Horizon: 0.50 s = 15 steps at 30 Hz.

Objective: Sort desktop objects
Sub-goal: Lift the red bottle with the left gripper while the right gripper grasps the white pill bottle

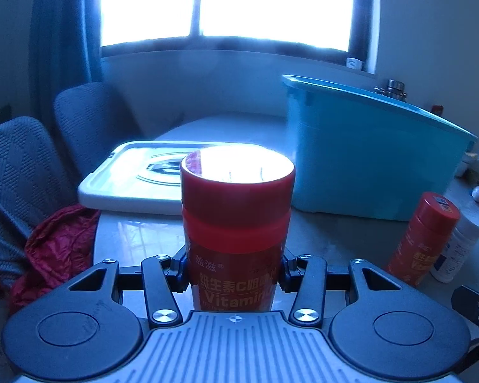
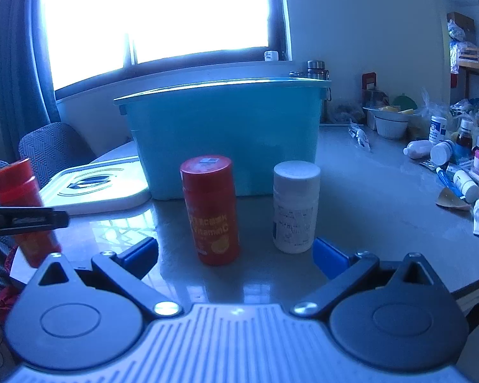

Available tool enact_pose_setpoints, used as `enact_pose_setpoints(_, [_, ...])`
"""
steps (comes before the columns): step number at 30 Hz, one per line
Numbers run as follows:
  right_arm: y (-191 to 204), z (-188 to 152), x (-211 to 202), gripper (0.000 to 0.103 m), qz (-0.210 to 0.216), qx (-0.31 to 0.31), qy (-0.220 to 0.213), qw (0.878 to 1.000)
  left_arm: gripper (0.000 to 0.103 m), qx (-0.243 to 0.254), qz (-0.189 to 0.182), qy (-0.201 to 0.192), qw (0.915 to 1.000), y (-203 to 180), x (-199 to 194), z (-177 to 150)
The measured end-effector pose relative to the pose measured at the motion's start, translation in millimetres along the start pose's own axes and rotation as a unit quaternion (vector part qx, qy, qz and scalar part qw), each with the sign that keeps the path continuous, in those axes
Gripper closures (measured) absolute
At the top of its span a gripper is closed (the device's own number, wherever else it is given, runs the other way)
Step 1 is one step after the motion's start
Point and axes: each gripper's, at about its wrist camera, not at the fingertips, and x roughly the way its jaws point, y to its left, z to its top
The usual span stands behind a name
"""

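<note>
The red bottle (image 1: 236, 223) sits right in the middle of the left wrist view, standing straight up. The left gripper (image 1: 234, 274) has its two fingers pressed on the bottle's sides, low down near the label, so it holds the bottle tight. Gripping low and from both sides keeps the bottle from tipping. I cannot tell if the bottle's bottom touches the bench (image 1: 335, 233) or is just above it.

The right gripper (image 2: 236, 252) is wide, with nothing between its blue fingers (image 2: 140, 252). It points at two more bottles standing on the bench: a second red bottle (image 2: 210, 210) at about 12 o'clock and a white bottle (image 2: 295, 207) just beside it at 1 o'clock. They stand near each other but do not touch. I think the right gripper is wide so it can fit around one of them next.

Behind them, at 12 o'clock, is a big blue bin (image 2: 223, 134) with no lid on it. The white lid (image 2: 92, 185) lies flat on the bench at 10 o'clock. The bin is probably open so the bottles can go in.

At 3 o'clock lies a pile of small bottles and packets (image 2: 456, 166), still to be sorted.
</note>
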Motion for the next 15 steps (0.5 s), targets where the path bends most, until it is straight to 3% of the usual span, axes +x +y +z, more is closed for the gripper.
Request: enact_pose_setpoints(15, [-29,3,22,0.0,-0.028,0.013,-0.001,1.0,0.053,-0.005,0.0,0.001,1.0,-5,10,3])
